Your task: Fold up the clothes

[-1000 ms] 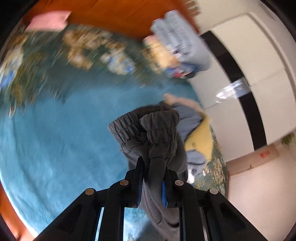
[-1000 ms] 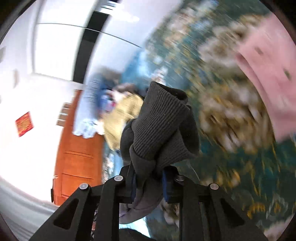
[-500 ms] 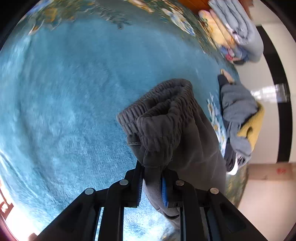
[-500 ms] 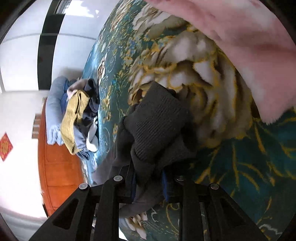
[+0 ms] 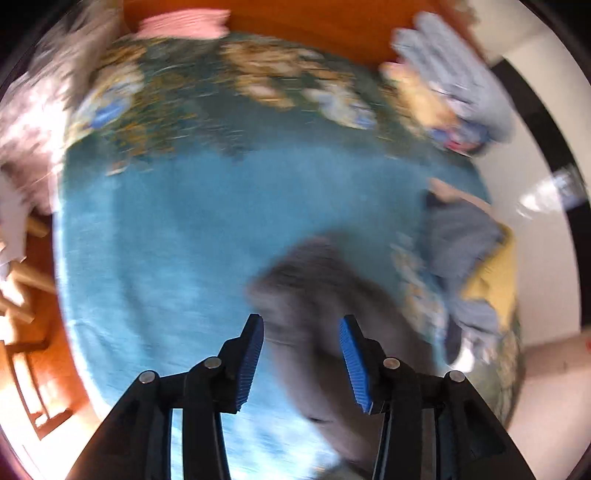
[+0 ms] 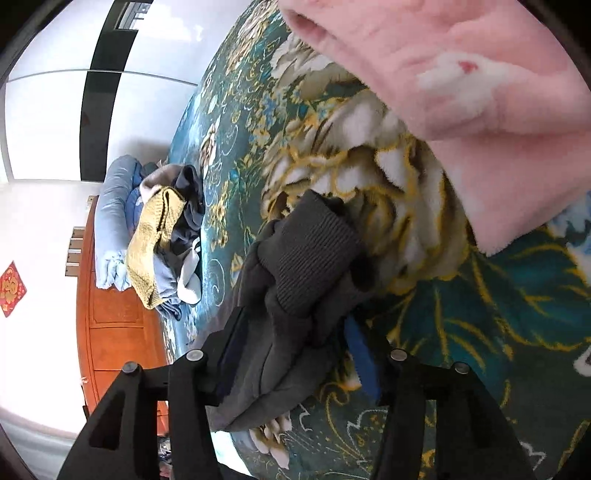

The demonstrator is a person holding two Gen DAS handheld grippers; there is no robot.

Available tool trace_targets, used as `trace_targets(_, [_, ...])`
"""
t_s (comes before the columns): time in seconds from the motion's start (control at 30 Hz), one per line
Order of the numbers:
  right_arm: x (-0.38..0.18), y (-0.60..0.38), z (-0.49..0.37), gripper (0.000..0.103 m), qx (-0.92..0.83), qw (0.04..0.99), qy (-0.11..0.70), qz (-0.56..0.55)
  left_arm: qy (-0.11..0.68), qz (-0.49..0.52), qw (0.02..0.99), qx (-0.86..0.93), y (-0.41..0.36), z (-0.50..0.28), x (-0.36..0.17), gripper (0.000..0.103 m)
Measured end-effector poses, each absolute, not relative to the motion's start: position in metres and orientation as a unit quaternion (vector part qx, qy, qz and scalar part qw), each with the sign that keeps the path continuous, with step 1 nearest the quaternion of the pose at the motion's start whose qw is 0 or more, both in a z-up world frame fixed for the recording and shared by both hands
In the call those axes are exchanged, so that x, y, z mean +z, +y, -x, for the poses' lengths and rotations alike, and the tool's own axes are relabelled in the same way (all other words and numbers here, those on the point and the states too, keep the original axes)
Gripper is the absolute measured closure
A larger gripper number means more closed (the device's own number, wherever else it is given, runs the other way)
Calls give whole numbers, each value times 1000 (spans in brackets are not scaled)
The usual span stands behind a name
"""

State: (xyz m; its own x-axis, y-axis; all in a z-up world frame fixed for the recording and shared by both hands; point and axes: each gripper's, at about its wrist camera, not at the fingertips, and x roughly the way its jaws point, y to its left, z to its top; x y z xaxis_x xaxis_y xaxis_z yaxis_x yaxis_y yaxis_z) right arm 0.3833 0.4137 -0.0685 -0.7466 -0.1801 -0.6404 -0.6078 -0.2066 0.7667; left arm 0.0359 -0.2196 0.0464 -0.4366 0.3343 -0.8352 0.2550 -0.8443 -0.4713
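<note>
Grey sweatpants (image 5: 325,295) lie on the blue blanket (image 5: 166,240); the left wrist view is blurred by motion. My left gripper (image 5: 301,325) is open, its blue pads apart just above the waistband end. In the right wrist view the ribbed cuff end of the grey sweatpants (image 6: 306,258) rests on the flowered blanket (image 6: 480,314). My right gripper (image 6: 295,332) is open, its jaws spread on either side of the cloth, which lies loose between them.
A heap of unfolded clothes, yellow and grey-blue (image 6: 166,240), lies at the bed's edge, also in the left wrist view (image 5: 476,266). A pink folded garment (image 6: 461,74) lies close ahead of the right gripper. Light-blue folded bedding (image 5: 450,74) and a wooden headboard (image 5: 295,22) stand beyond.
Both grippers have opened and let go of the grey sweatpants, which now lie on the bed. The left gripper has swung up and back, blurring its view.
</note>
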Motion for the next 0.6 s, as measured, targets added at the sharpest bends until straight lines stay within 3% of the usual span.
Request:
trace_targets(0.17, [-77, 408, -365, 41, 696, 151, 626, 319, -189, 565, 142, 791, -65, -56, 55, 50])
trace_targets(0.3, [-76, 404, -360, 33, 705, 150, 617, 316, -68, 614, 218, 755, 70, -88, 18, 50])
trace_targets(0.43, [-80, 405, -364, 33, 699, 159, 622, 314, 4, 668, 236, 706, 140, -127, -25, 51])
trace_targets(0.6, [-91, 406, -365, 33, 686, 180, 632, 312, 84, 688, 232, 683, 159, -158, -51, 51])
